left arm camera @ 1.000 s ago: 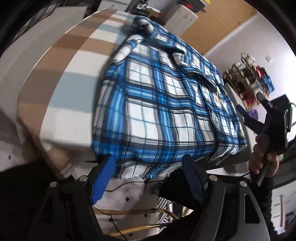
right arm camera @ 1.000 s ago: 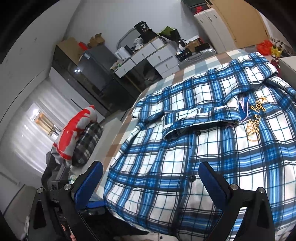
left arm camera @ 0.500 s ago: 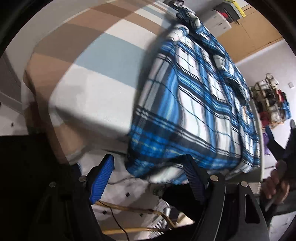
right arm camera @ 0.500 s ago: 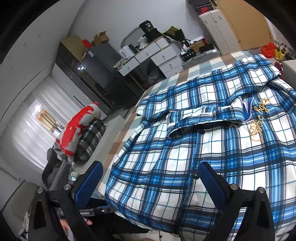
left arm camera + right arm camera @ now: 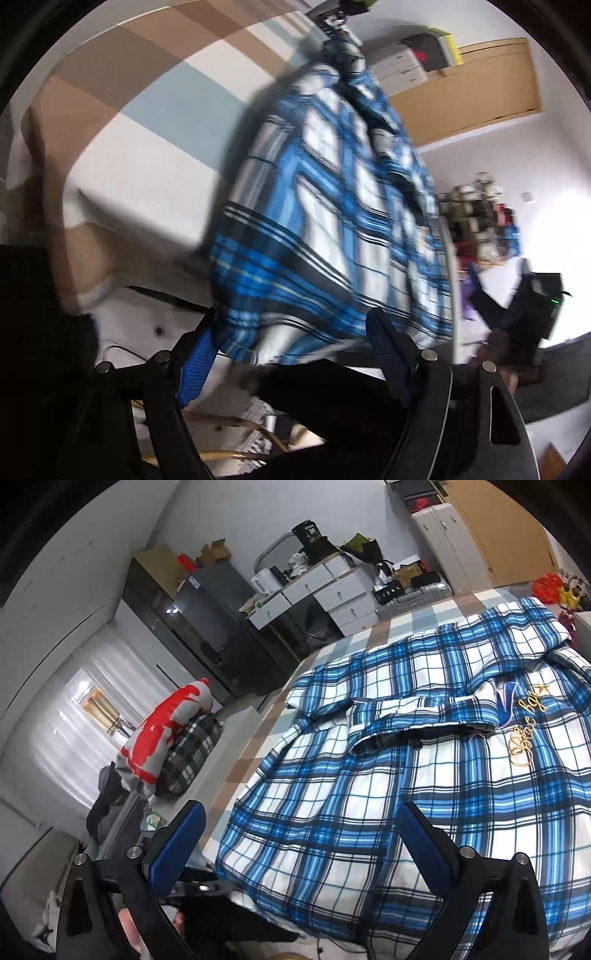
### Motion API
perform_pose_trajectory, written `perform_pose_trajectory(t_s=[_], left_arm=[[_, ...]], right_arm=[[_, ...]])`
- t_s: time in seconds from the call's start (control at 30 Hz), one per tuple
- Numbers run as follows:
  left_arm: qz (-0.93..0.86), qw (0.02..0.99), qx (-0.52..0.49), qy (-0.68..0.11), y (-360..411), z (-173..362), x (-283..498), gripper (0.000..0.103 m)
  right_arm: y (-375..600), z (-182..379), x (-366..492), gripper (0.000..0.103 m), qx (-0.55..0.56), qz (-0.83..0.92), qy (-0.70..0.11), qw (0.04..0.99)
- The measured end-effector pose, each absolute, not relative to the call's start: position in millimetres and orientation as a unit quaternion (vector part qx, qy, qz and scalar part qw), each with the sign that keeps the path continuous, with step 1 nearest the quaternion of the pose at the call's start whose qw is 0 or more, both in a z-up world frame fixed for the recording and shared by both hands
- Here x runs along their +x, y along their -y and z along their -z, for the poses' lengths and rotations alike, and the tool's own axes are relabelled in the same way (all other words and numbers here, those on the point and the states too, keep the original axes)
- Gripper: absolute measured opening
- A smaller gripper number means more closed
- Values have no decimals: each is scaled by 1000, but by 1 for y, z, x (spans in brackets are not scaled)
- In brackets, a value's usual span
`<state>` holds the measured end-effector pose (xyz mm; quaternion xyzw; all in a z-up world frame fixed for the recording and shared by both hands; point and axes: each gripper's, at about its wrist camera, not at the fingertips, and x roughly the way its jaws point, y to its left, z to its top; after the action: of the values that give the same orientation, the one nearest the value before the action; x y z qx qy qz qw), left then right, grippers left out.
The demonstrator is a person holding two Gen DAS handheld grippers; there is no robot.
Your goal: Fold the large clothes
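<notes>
A blue, white and black plaid shirt [image 5: 332,229] lies spread front-up on the bed, with gold lettering [image 5: 524,738] on its chest and one sleeve [image 5: 417,720] folded across the front. My left gripper [image 5: 291,363] is open at the bed's near edge. The shirt's bottom hem hangs between its blue pads, close to the left pad [image 5: 195,369]. My right gripper [image 5: 301,849] is open too and hovers over the lower part of the shirt [image 5: 369,812] without gripping cloth. A hand holds that right gripper [image 5: 517,306] at the right in the left wrist view.
The bed sheet [image 5: 147,122] has brown, pale blue and white stripes. A heap of red-white and checked clothes [image 5: 173,746] lies left of the bed. White drawers [image 5: 332,594], a dark cabinet [image 5: 207,620] and a wooden wardrobe [image 5: 472,88] stand beyond. A cluttered rack [image 5: 484,218] is on the right.
The left wrist view has rolled and sunk toward the bed's near edge, so the hem now hangs between the left fingers. The right wrist view is nearly the same.
</notes>
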<state>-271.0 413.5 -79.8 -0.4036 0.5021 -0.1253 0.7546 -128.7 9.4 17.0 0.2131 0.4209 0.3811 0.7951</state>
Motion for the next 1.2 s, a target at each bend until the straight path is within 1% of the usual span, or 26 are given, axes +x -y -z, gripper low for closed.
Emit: perform_pose_trajectory(t_s=[0.1,0.23,0.3,0.4,0.6,0.8,0.93,1.0,1.2], left_arm=[[152,754,-404,-495,-409,70,-275,74],[186,770,-377,-480,-402,45,-277,74],[197,794,-337,-466,-395,26,-272,74],[190,819,-287,-459,-390,15,-267,74],[195,798,-320,-472,-399,30,-260,74],[208,821,-271,-458,-379,9,-258,74],[203,815,-289,-460,-383,9,-250,74],[184,816,-298,-460,-389,11,-253,74],[134,811,-305,-481,-400,39,-263,74]], right_arm=[[-11,-16,-128,103,212,-383,-423,794],[-12,-14,-128,103,211,-383,-428,791],[-13,-14,-128,103,210,-385,-427,791],[-15,-15,-129,103,207,-386,-427,791],[-16,-13,-129,103,204,-384,-430,792],[-18,-9,-127,103,206,-379,-440,788],[-29,-12,-133,103,173,-392,-438,791],[-41,-15,-142,103,134,-403,-431,796],[-63,-15,-156,103,90,-433,-428,788]])
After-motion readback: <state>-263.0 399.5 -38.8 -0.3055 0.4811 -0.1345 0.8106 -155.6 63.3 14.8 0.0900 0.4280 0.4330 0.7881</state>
